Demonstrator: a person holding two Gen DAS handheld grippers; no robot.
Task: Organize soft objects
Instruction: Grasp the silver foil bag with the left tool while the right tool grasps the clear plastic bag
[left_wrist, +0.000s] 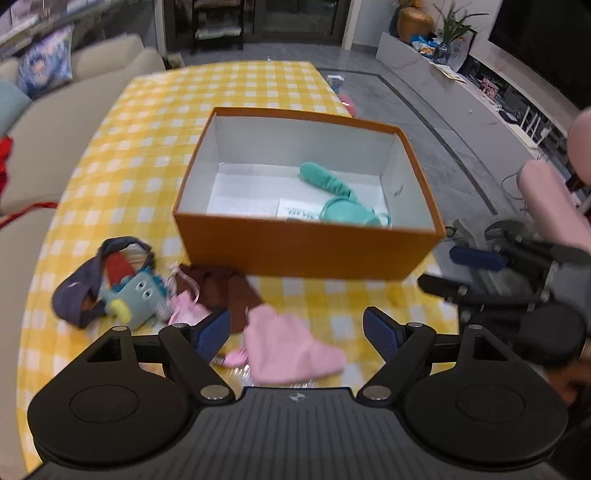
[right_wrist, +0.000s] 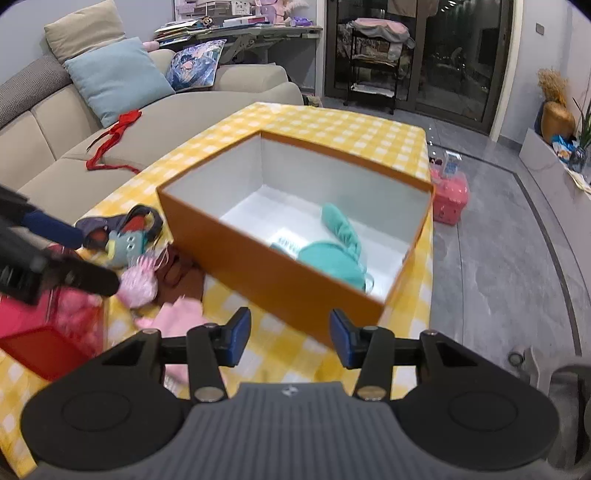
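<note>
Both the left gripper (left_wrist: 297, 334) and right gripper (right_wrist: 290, 339) hang released and empty. Teal knitted socks (left_wrist: 334, 199) lie inside the orange cardboard box (left_wrist: 303, 247); next, lower squarely over the pink fleece sock (left_wrist: 291, 347) on the yellow-checked worktop (left_wrist: 147, 155), pinching its middle.

tablecloth (left_wrist: 155, 122): yellow and white check
box (left_wrist: 295, 251): orange outside, white inside
sock (left_wrist: 325, 179): teal
cloth (left_wrist: 291, 347): pink
toy (left_wrist: 136, 295): grey-blue with a yellow snout
gripper pads (right_wrist: 236, 334): blue
cushion (right_wrist: 114, 79): pale blue
</note>
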